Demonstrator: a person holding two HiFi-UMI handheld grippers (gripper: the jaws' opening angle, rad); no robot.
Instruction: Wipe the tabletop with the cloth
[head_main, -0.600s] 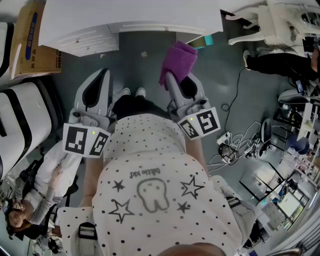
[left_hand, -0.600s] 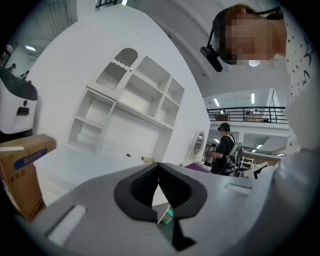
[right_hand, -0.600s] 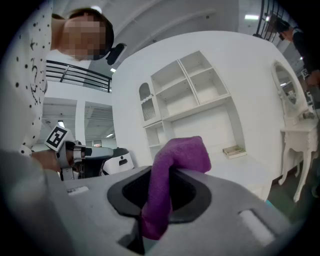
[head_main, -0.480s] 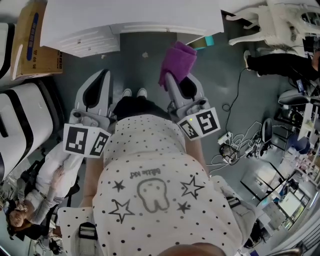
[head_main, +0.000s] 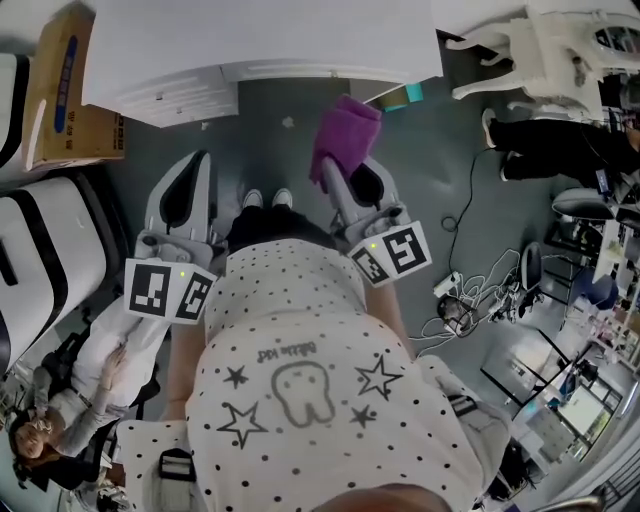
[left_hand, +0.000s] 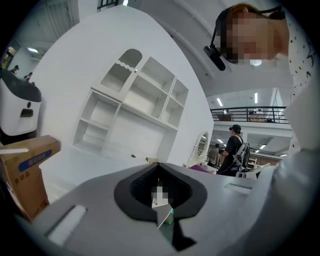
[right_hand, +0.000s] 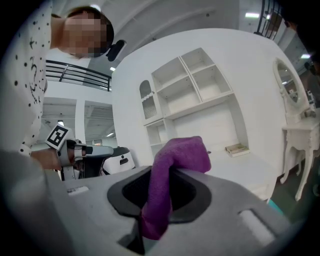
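Observation:
A purple cloth (head_main: 343, 135) hangs folded over the tip of my right gripper (head_main: 336, 168), which is shut on it. In the right gripper view the cloth (right_hand: 172, 167) is clamped between the jaws and droops over them. The white tabletop (head_main: 260, 35) lies ahead of both grippers; the cloth is in the air short of its edge, not touching it. My left gripper (head_main: 192, 165) is held beside my body at the left, above the grey floor. Seen from its own camera, the left gripper (left_hand: 159, 166) has its jaws together with nothing in them.
A cardboard box (head_main: 68, 85) stands left of the table. A white shelf unit (right_hand: 190, 95) rises at the table's back, with a small flat object (right_hand: 236, 148) on the top. White chair (head_main: 545, 45) and floor cables (head_main: 470, 300) lie right. People stand in the background (left_hand: 232, 147).
The right gripper and its cloth have shifted slightly left as the head view moved. Both grips are unchanged.

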